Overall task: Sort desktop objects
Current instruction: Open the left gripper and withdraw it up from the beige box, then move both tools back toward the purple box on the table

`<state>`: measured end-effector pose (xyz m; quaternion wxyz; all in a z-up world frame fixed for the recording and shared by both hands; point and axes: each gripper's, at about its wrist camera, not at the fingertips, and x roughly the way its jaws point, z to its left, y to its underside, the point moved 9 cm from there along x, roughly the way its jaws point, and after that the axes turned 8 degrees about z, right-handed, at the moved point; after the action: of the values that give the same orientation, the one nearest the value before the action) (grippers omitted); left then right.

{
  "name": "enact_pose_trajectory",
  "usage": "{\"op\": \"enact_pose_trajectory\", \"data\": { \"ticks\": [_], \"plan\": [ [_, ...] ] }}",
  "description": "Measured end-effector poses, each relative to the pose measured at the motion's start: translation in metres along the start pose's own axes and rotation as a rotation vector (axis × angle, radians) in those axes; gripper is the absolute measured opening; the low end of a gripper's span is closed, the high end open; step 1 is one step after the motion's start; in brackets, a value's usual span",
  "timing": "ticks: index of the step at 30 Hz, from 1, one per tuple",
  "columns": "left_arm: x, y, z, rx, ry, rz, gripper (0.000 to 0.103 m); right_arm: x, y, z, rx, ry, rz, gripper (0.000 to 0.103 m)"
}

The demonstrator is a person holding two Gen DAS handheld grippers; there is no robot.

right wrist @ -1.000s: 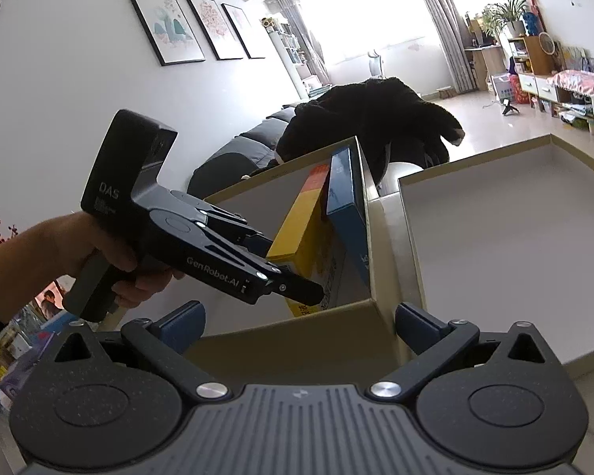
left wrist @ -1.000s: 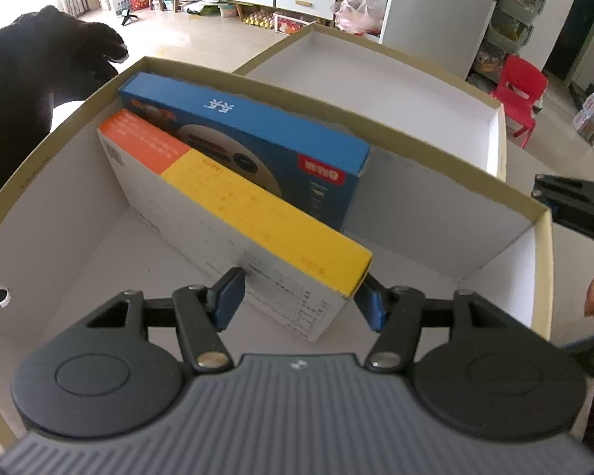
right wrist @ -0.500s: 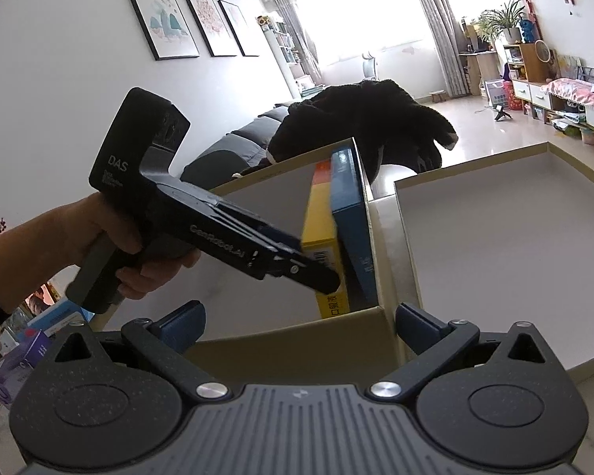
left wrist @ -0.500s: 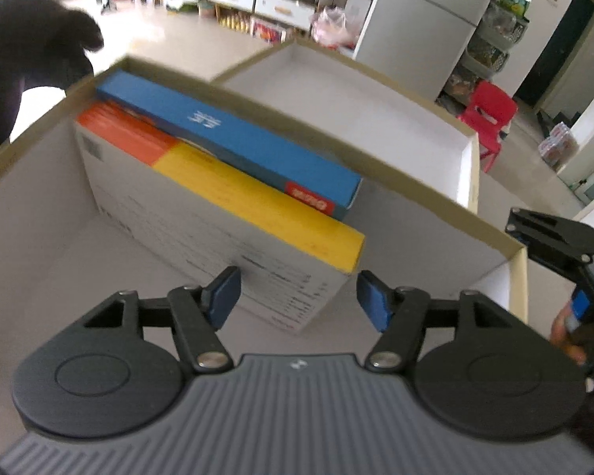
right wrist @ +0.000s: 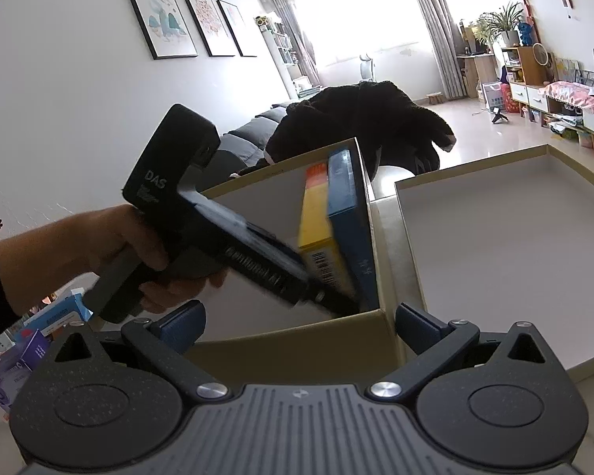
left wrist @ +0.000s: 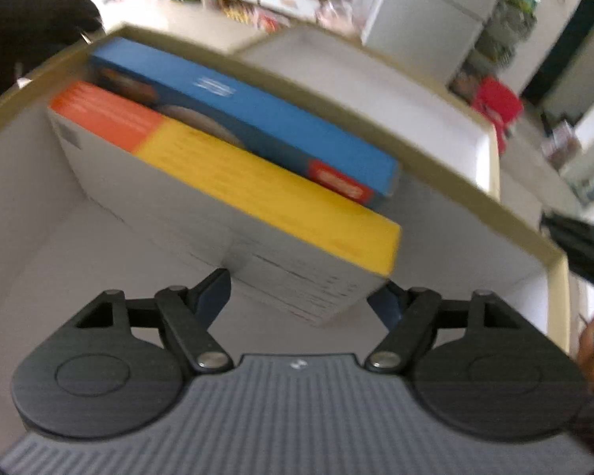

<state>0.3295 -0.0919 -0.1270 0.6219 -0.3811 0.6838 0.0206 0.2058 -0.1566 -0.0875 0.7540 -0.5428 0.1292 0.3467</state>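
While your left gripper (left wrist: 301, 297) reaches down into the deep cardboard box (left wrist: 447, 194), its jaws are opening and the pads no longer press on the yellow-and-orange box (left wrist: 257, 182), which lies between them. That box stands on edge inside the deep box, leaning on the blue box (left wrist: 257, 118) against its far wall. Your right gripper (right wrist: 297, 320) hangs released at the near corner of the same box, with the shallow tray (right wrist: 495, 237) just beside it.
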Motion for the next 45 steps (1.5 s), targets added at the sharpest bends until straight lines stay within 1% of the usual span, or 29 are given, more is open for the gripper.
{"op": "enact_pose_trajectory", "data": {
  "ticks": [2,5,7,9,11,13,15,19,20,22,27,30,33,38,41,45],
  "plan": [
    [-0.001,-0.003,0.000,-0.007,-0.001,-0.007,0.075,0.000,0.000,0.000,0.000,0.001,0.002,0.103],
    [-0.006,-0.003,-0.003,-0.003,-0.028,-0.011,0.076,0.000,-0.001,-0.001,0.001,0.000,0.005,0.103],
    [-0.013,-0.003,-0.004,-0.012,-0.040,-0.022,0.078,0.000,-0.001,-0.002,0.001,-0.002,0.007,0.102],
    [-0.024,-0.001,-0.004,-0.023,-0.060,-0.035,0.080,-0.003,-0.002,-0.002,-0.025,0.021,-0.009,0.102],
    [-0.037,0.003,-0.003,-0.031,-0.085,-0.048,0.080,-0.007,-0.003,-0.003,-0.049,0.065,-0.030,0.102],
    [-0.049,0.007,-0.005,-0.033,-0.117,-0.060,0.081,-0.013,-0.003,-0.003,-0.058,0.082,-0.040,0.102],
    [-0.062,0.012,-0.009,-0.031,-0.147,-0.081,0.083,-0.017,-0.003,-0.003,-0.050,0.076,-0.045,0.102],
    [-0.092,0.022,-0.023,-0.048,-0.183,-0.153,0.087,-0.029,0.000,0.001,-0.041,0.086,-0.063,0.102],
    [-0.100,0.025,-0.026,-0.054,-0.198,-0.171,0.088,-0.032,0.001,0.004,-0.043,0.083,-0.066,0.102],
    [-0.116,0.033,-0.033,-0.067,-0.227,-0.205,0.093,-0.039,0.004,0.009,-0.044,0.076,-0.069,0.102],
    [-0.150,0.057,-0.050,-0.099,-0.289,-0.263,0.098,-0.053,0.011,0.025,-0.059,0.053,-0.076,0.102],
    [-0.164,0.078,-0.057,-0.145,-0.319,-0.269,0.101,-0.060,0.015,0.035,-0.073,0.046,-0.076,0.102],
    [-0.175,0.098,-0.066,-0.162,-0.347,-0.274,0.103,-0.070,0.020,0.044,-0.090,0.040,-0.084,0.102],
    [-0.188,0.126,-0.078,-0.179,-0.399,-0.298,0.103,-0.082,0.027,0.056,-0.105,0.035,-0.093,0.102],
    [-0.198,0.142,-0.083,-0.213,-0.429,-0.310,0.103,-0.088,0.031,0.063,-0.115,0.033,-0.093,0.102],
    [-0.206,0.167,-0.088,-0.252,-0.452,-0.338,0.103,-0.093,0.035,0.075,-0.141,0.030,-0.091,0.102]
  ]
}}
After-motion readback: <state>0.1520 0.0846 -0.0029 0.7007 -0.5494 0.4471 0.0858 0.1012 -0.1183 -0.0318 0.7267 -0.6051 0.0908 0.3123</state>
